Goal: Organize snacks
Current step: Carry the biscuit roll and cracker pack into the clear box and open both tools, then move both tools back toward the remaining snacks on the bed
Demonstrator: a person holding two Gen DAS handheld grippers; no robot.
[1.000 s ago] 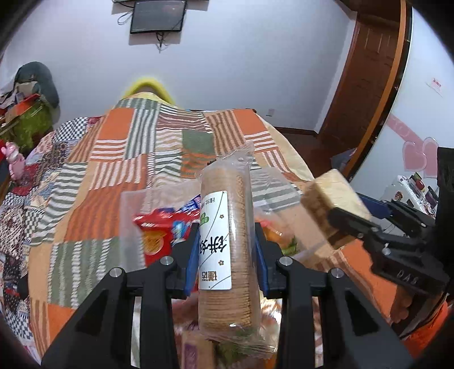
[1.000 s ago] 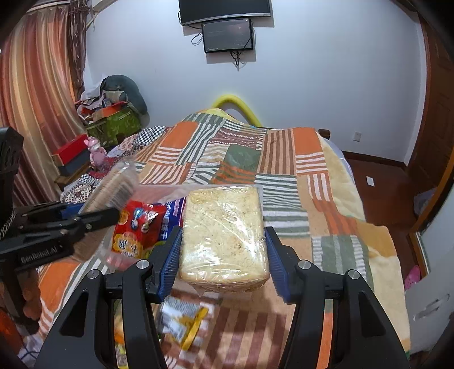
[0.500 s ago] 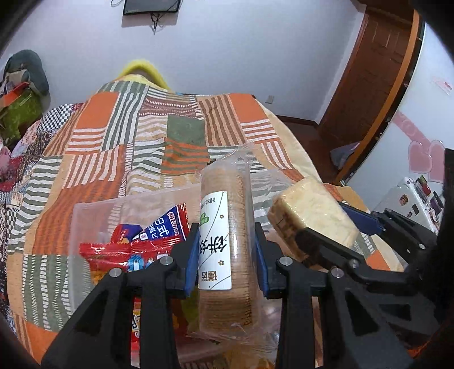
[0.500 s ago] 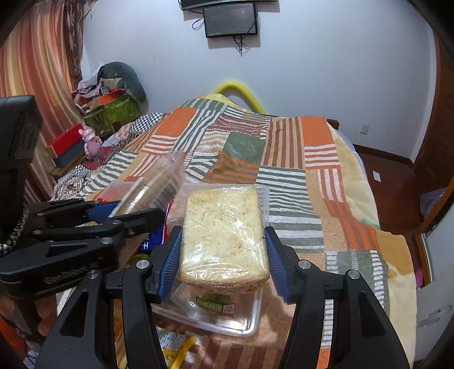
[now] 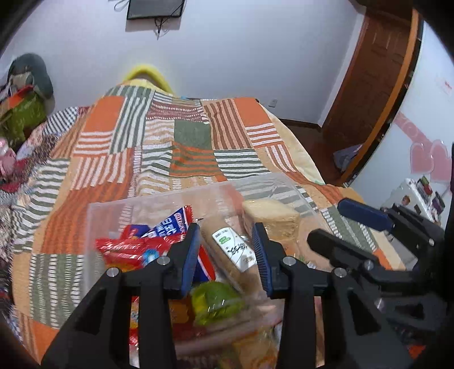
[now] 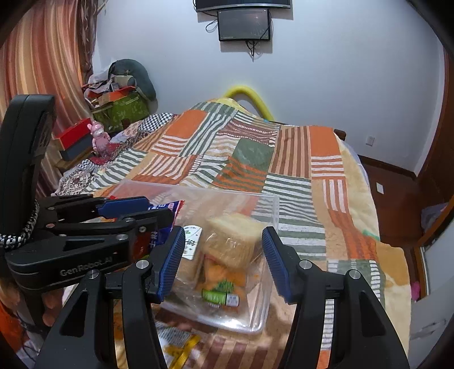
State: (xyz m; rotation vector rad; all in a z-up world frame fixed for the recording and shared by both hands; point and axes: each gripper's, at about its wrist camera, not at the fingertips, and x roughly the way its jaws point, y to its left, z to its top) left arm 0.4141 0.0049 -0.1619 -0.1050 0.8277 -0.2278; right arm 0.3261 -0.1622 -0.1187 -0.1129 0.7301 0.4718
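A clear plastic bin (image 6: 272, 204) sits on a bed covered with a patchwork quilt (image 6: 283, 170) of orange, green and striped squares. Both grippers hang just above the bin, side by side, each with its blue-padded fingers spread apart and holding nothing.

Seen from the left wrist, the left gripper (image 5: 227, 255) is over the middle of the bin. Between and below its fingers lies a long sleeve of round crackers (image 5: 235, 255) with a white label, tilted inside the bin. To its left are red and blue snack packets (image 5: 147, 244); to its right a wrapped pale block of bread or cake (image 5: 269, 218) leans against the bin's right side. A green-and-yellow packet (image 5: 215, 303) lies nearer the camera, blurred.

Seen from the right wrist, the right gripper (image 6: 224, 258) is over the bin's right half — the wrapped block sits directly below the gap between its fingers, resting on orange snacks with a green label (image 6: 221, 295). The left gripper's black body fills the left of this view.

A yellow-and-white packet (image 6: 176, 346) lies on the quilt outside the bin, near its closest corner. On the white wall beyond the bed hangs a dark screen (image 6: 244, 24)
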